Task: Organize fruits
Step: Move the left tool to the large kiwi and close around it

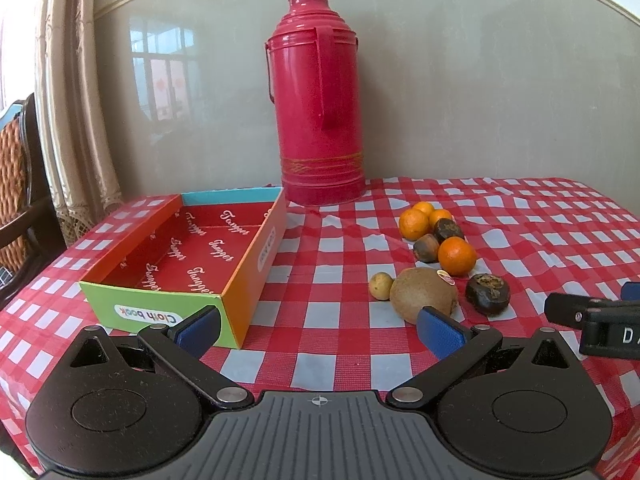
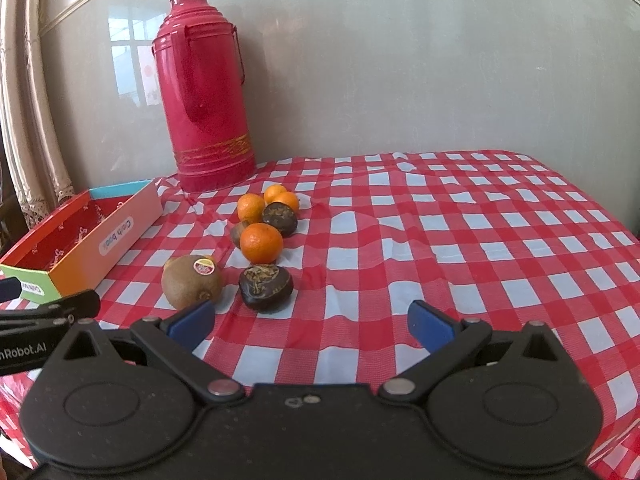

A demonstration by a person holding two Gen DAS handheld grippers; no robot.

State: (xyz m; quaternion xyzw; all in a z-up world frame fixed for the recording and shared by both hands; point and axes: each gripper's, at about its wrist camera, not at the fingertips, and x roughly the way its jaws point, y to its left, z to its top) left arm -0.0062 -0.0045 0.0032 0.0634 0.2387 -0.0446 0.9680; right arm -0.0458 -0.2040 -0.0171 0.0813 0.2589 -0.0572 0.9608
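An open, empty colourful cardboard box (image 1: 256, 256) (image 2: 120, 236) lies on the left of the checked tablecloth. Right of it sit a brown kiwi (image 1: 423, 295) (image 2: 191, 282), a small yellowish fruit (image 1: 380, 286), several oranges (image 1: 457, 256) (image 2: 261, 242) and dark brown fruits (image 1: 487, 294) (image 2: 265, 287). My left gripper (image 1: 320, 330) is open and empty, low over the cloth between box and kiwi. My right gripper (image 2: 312, 324) is open and empty, just in front of the kiwi and a dark fruit; it also shows in the left wrist view (image 1: 600, 320).
A tall red thermos flask (image 1: 318, 100) (image 2: 206, 96) stands at the back against the wall. A curtain (image 1: 76, 100) and a chair (image 1: 16, 184) are off the table's left edge. The red-and-white cloth (image 2: 460, 240) stretches to the right.
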